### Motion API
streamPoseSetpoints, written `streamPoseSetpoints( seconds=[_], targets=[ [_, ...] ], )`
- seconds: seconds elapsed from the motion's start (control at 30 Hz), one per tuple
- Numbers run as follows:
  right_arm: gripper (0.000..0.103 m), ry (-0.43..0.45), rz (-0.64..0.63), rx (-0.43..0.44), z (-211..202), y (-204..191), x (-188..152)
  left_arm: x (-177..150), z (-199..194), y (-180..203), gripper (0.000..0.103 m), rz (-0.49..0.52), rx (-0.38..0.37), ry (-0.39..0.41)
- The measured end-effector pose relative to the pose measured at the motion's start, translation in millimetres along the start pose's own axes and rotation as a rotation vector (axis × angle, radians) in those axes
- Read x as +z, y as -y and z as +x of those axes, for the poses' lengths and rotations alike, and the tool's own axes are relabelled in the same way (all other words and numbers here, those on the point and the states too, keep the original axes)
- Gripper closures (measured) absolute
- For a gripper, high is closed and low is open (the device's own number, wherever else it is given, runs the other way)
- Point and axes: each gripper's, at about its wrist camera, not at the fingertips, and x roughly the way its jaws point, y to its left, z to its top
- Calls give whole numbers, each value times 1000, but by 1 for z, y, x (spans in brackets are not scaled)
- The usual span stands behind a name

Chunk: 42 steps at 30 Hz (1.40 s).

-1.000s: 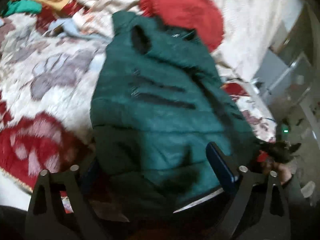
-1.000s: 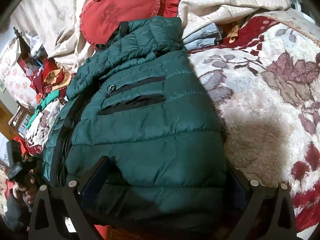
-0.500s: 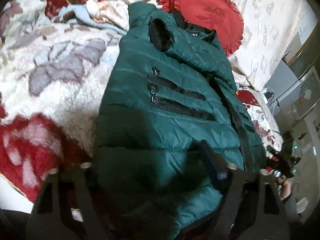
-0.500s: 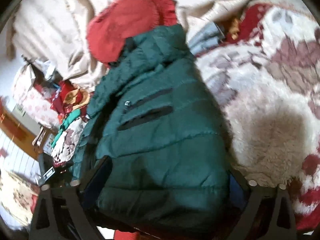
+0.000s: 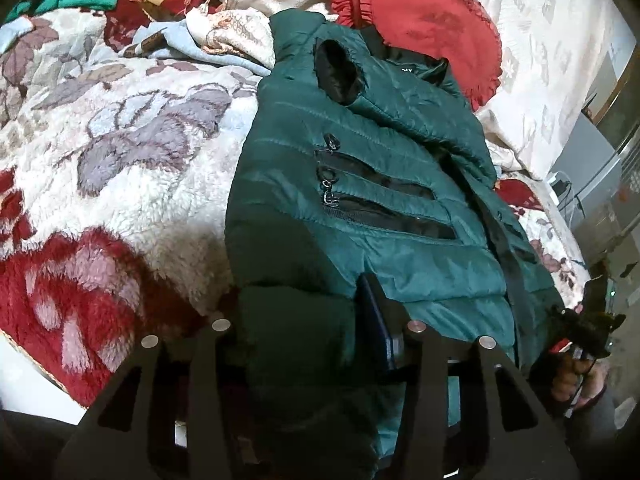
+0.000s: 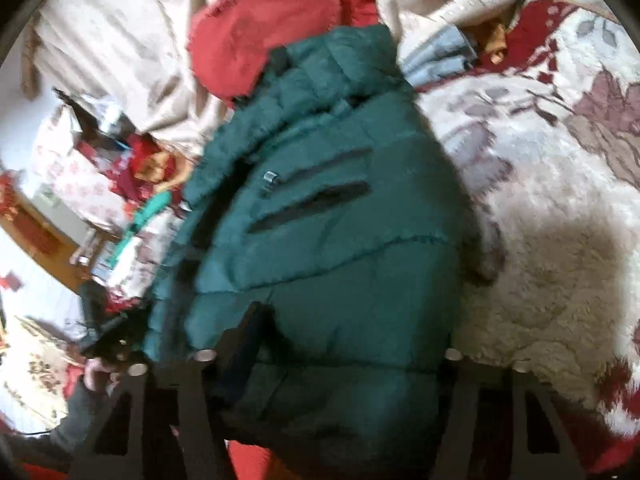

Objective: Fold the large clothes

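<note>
The left wrist view is sharp: quilting and zip pulls on the green jacket (image 5: 360,208) read clearly ahead of the left tongs (image 5: 304,320). Light falls from above and beyond the tongs, leaving the jacket's near hem, between the fingers, in deep shadow. The right wrist view is smeared by motion blur throughout; the red cushion (image 6: 276,28) beyond the right tongs (image 6: 340,336) has soft edges. A broad soft shadow lies on the blanket (image 6: 560,264) right of them. Both pictures bend strongly toward dark, vignetted fisheye corners.
</note>
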Motion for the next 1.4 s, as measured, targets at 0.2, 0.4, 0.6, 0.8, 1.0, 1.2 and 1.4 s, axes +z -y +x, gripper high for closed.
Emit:
streamPoseSetpoints(
  seconds=[0.2, 0.4, 0.6, 0.8, 1.0, 1.2, 1.4],
  targets=[
    [52, 36, -12, -21, 0, -2, -2, -1, 0, 7, 58, 33, 30, 17],
    [71, 97, -36, -2, -17, -7, -7, -1, -17, 11, 88, 49, 25, 43],
    [88, 90, -113, -26, -37, -31, -11, -12, -49, 13, 89, 29, 22, 34],
    [88, 60, -148, -20, -64, -47, -35, -30, -83, 14, 89, 42, 27, 18],
    [88, 78, -178, 1, -98, -63, -61, -54, -121, 19, 89, 23, -13, 44],
    [88, 116, -216, 23, -138, -78, -72, -60, -166, 27, 89, -15, -84, 129],
    [88, 183, -252, 42, -167, -96, -58, -36, -180, 38, 89, -1, -101, 199]
  ],
)
